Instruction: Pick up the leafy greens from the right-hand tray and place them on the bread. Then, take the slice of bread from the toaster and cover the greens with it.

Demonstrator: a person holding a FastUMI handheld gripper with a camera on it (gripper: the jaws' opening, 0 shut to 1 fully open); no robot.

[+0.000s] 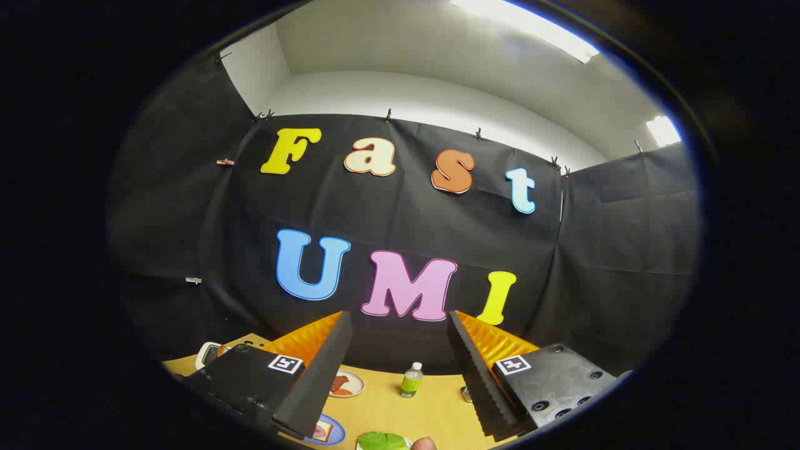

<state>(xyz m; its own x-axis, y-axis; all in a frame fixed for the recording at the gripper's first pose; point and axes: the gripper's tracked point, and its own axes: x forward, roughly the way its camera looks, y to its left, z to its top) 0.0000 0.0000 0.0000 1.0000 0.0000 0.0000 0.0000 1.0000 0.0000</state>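
Gripper [397, 369]: fingers spread wide, nothing held, raised above table [431, 409].
Leafy greens [382, 440]: we see them on white tray, below and between fingers, untouched.
Blue plate [334, 431] near left finger; contents unclear.
Toaster: we cannot place it.
We judge both steps pending.

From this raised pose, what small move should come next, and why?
Probably tilt down and lower toward the leafy greens. The gripper is open with nothing between its fingers, aimed at the booth wall, while the greens lie low on the table between the fingers.
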